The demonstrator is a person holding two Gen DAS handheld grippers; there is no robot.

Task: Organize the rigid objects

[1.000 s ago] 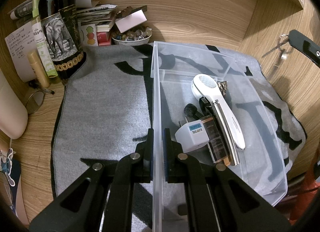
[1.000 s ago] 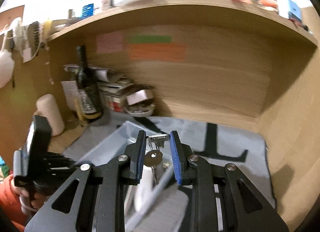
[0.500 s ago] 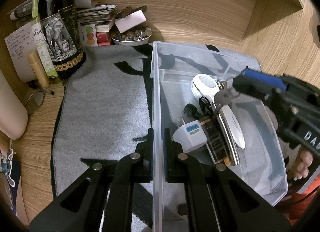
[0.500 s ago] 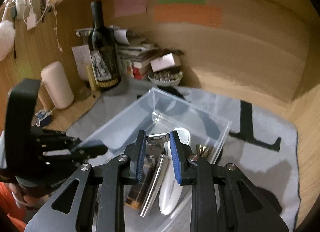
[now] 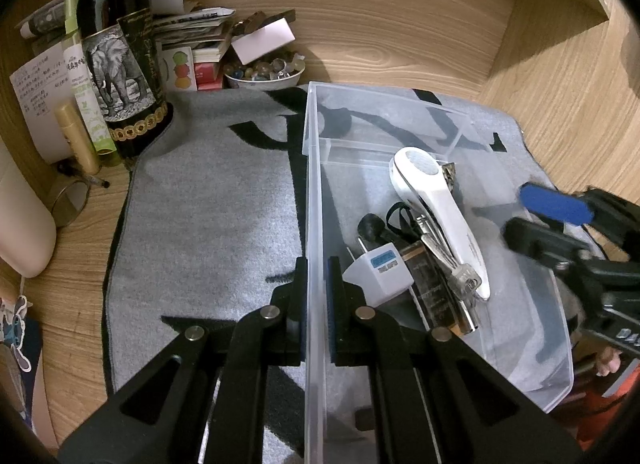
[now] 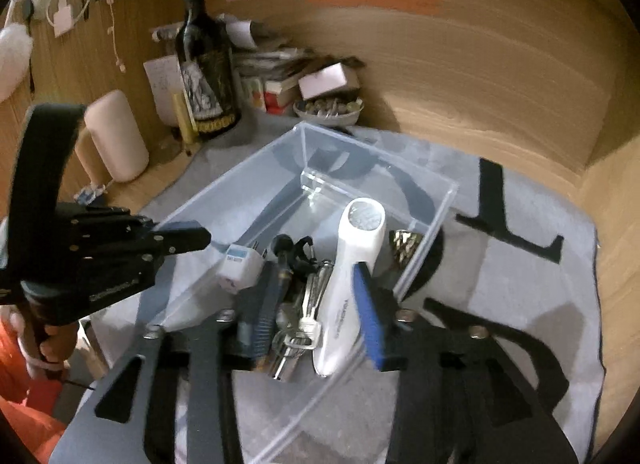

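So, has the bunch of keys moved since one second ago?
Yes. The keys were gripped in the right gripper above the clear box; now they lie inside it, beside the white handheld device, and the gripper is open.

Bare grey mat (image 5: 208,224) to our left of the clear bin (image 5: 316,192): open passage. Far end of the bin floor bare; near end crowded by white handheld device (image 5: 440,216), plug adapter (image 5: 380,270), keys (image 5: 444,256). Wine bottle (image 5: 120,64) and bowl (image 5: 264,76) block the back wall
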